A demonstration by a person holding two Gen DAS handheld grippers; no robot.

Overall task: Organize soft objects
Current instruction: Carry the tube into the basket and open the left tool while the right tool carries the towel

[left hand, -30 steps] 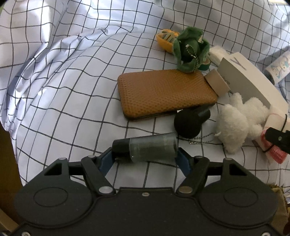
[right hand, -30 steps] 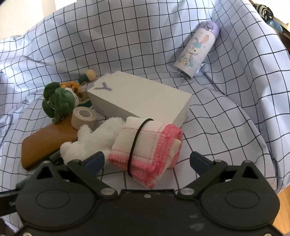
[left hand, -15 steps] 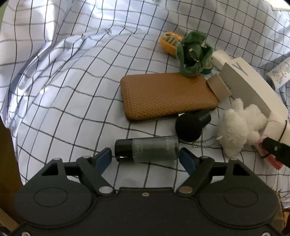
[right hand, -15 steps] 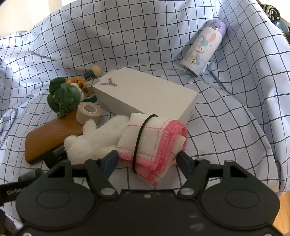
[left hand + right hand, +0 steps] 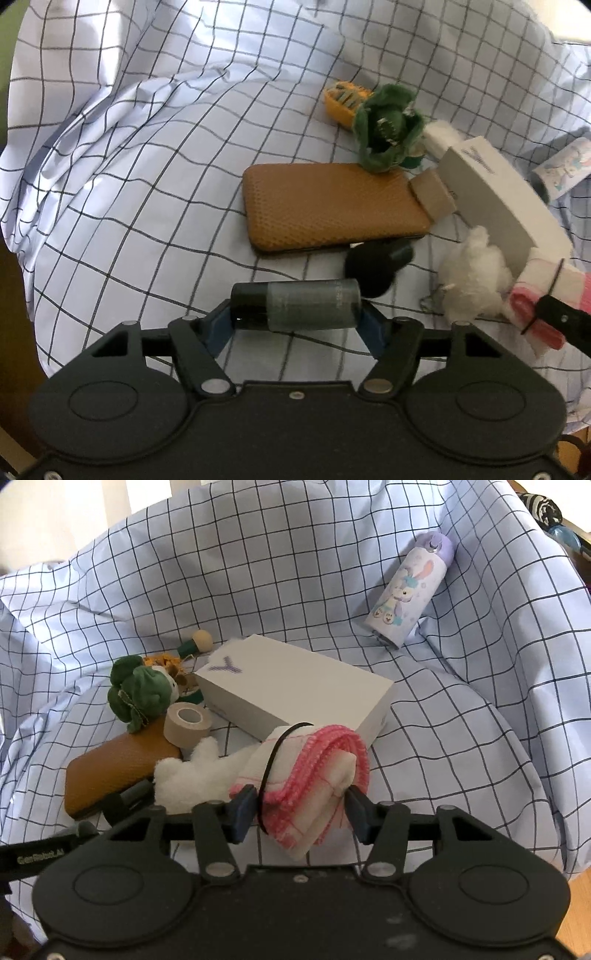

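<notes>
Towel (image 5: 314, 775), rolled and bound by a black band, sits squarely between your right gripper (image 5: 301, 812) jaws, which have just been closing and now squeeze its sides, near the white box (image 5: 295, 686) and right of the white plush (image 5: 192, 779). Your left gripper (image 5: 295, 325) jaws have just been closing too, and they clamp the dark bottle (image 5: 295, 304) end to end, crosswise. Both grippers tilt steeply down toward the checked cloth (image 5: 147, 147).
</notes>
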